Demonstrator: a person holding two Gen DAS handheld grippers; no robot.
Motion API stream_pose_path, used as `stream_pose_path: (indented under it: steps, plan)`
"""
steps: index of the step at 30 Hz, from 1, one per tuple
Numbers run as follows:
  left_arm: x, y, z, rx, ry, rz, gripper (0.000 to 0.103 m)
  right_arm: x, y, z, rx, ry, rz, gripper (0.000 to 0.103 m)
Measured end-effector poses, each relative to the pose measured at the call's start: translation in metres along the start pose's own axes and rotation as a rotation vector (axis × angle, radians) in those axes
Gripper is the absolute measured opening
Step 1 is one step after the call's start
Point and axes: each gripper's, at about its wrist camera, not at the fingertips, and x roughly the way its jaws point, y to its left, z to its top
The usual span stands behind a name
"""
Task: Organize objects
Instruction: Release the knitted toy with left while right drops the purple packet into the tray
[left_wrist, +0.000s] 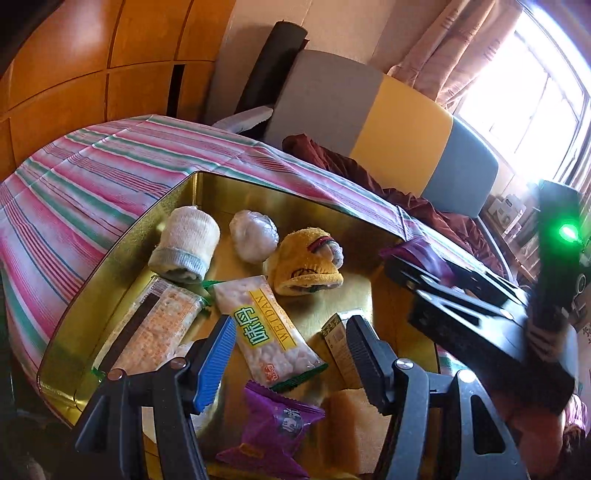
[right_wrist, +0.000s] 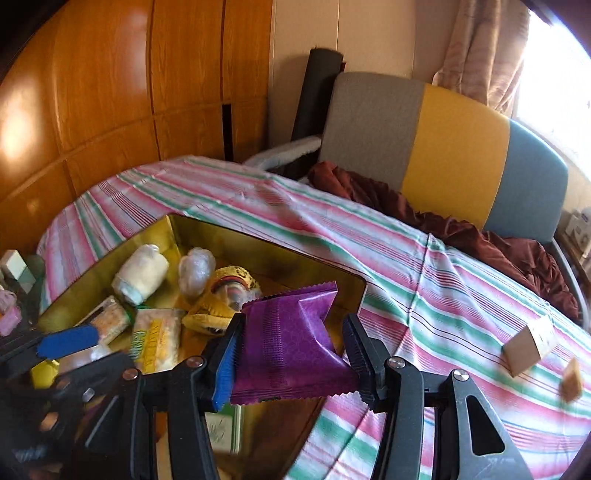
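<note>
Purple packet (right_wrist: 291, 343): light, crinkly, slippery; right gripper (right_wrist: 291, 354) clamps its middle. Left gripper (left_wrist: 291, 354) apart, empty, over tin (left_wrist: 122, 236).

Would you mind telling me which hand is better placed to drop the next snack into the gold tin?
The right. Its tongs already pinch a purple packet over the gold tin's near edge, while the left tongs hover empty and open above the snacks inside.
</note>
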Motion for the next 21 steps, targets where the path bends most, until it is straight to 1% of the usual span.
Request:
stream_pose_path:
  steps: [3, 7, 10, 13, 15, 19, 21]
  plan:
    - [0.000, 0.000, 0.000, -0.011, 0.006, -0.011, 0.063, 0.017, -0.004, 0.006, 0.013, 0.035, 0.002, 0.054]
    - [-0.001, 0.000, 0.000, -0.015, 0.008, -0.013, 0.063, 0.038, -0.007, 0.012, 0.012, 0.073, -0.027, 0.054]
    - [-0.002, 0.001, 0.000, -0.018, 0.008, -0.016, 0.063, 0.045, -0.007, 0.014, -0.002, 0.082, -0.044, 0.054]
    - [-0.001, 0.000, 0.000, -0.021, 0.011, -0.016, 0.063, 0.039, -0.010, 0.015, -0.004, 0.060, -0.051, 0.055]
    - [0.000, -0.001, -0.001, -0.022, 0.013, -0.019, 0.063, 0.032, -0.014, 0.013, 0.023, 0.039, -0.039, 0.058]
    - [-0.001, -0.006, -0.004, -0.014, 0.015, -0.032, 0.063, 0.020, -0.022, 0.007, 0.075, 0.020, -0.020, 0.059]
    - [-0.002, -0.009, -0.004, -0.007, 0.012, -0.038, 0.063, 0.012, -0.026, 0.002, 0.088, 0.008, -0.026, 0.060]
